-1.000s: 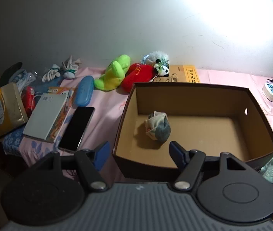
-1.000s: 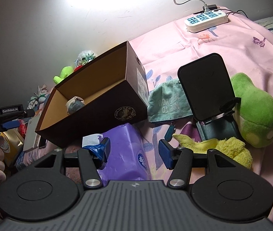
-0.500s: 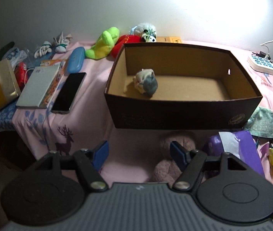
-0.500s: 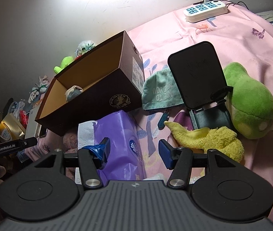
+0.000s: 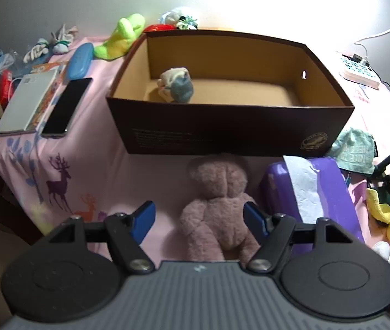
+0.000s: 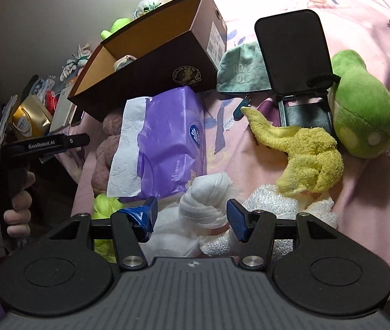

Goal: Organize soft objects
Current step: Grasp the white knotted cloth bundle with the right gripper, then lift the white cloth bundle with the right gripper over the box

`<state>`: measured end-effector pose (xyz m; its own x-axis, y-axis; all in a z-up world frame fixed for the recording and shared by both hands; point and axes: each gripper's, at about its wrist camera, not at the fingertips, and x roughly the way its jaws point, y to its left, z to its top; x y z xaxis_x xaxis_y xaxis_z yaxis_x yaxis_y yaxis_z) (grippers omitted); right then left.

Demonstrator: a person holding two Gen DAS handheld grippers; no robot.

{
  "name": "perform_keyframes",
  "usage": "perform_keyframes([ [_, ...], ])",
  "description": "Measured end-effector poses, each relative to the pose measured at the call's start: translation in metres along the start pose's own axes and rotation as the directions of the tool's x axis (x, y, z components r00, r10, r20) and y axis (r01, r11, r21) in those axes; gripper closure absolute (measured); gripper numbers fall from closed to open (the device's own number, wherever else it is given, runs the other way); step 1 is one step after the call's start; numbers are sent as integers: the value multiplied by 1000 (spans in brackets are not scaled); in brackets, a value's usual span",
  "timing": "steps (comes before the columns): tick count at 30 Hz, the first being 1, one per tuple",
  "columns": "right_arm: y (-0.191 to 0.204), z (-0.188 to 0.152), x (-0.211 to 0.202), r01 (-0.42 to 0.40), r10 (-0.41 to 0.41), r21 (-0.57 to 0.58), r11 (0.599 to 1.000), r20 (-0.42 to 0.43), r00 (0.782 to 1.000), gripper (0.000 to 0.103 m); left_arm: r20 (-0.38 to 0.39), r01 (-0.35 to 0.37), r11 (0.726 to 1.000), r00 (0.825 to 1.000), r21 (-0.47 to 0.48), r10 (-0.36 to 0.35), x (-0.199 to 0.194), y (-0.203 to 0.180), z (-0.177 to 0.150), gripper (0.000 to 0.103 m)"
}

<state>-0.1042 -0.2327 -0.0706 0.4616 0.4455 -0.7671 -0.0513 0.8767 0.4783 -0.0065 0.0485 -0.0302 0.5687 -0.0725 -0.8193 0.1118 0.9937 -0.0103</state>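
Note:
A brown cardboard box (image 5: 230,134) stands open on the pink bed, with a grey and cream soft toy (image 5: 177,84) inside at its left. A pink plush bear (image 5: 219,206) lies face down in front of the box. My left gripper (image 5: 199,218) is open, its jaws either side of the bear's lower body, not touching. My right gripper (image 6: 190,216) is open around a rolled white cloth (image 6: 208,200). A yellow towel (image 6: 304,156), a green plush (image 6: 359,110) and a teal cloth (image 6: 238,68) lie nearby. The box (image 6: 153,55) also shows in the right wrist view.
A purple tissue pack (image 5: 313,189) lies right of the bear. A phone stand (image 6: 296,60) stands by the green plush. A phone (image 5: 67,107), a notebook (image 5: 27,104) and a blue case (image 5: 78,62) lie left of the box. Plush toys (image 5: 120,37) line the wall. A power strip (image 5: 359,71) sits far right.
My left gripper has pulled back from over the box and come down over the pink bear. My right gripper has moved back and down until the white cloth sits between its jaws.

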Motion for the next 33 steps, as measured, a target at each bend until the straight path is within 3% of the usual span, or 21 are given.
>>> perform_keyframes([
  [5,13,-6,23,66,-70,-98,993,-43,997,63,8,21,1000,1000,23,-21,0,-9,0,30],
  [9,12,-5,32,75,-77,-95,993,-17,997,66,5,13,1000,1000,24,-14,1,-10,-2,30],
  [13,4,-6,29,65,-64,-55,996,14,998,93,0,9,1000,1000,18,-9,0,-6,-3,30],
  [14,1,-7,26,50,-49,-40,998,21,999,96,0,8,1000,1000,14,-8,0,-4,-3,30],
  [21,-12,-12,-5,-6,4,17,1000,122,993,99,0,15,1000,1000,3,-15,4,0,2,30],
  [28,-7,1,-34,-64,63,-4,998,235,970,98,14,46,998,999,38,-46,7,-12,8,30],
  [33,3,29,-50,-96,106,-50,994,320,942,98,21,47,998,999,52,-48,7,-14,11,30],
])
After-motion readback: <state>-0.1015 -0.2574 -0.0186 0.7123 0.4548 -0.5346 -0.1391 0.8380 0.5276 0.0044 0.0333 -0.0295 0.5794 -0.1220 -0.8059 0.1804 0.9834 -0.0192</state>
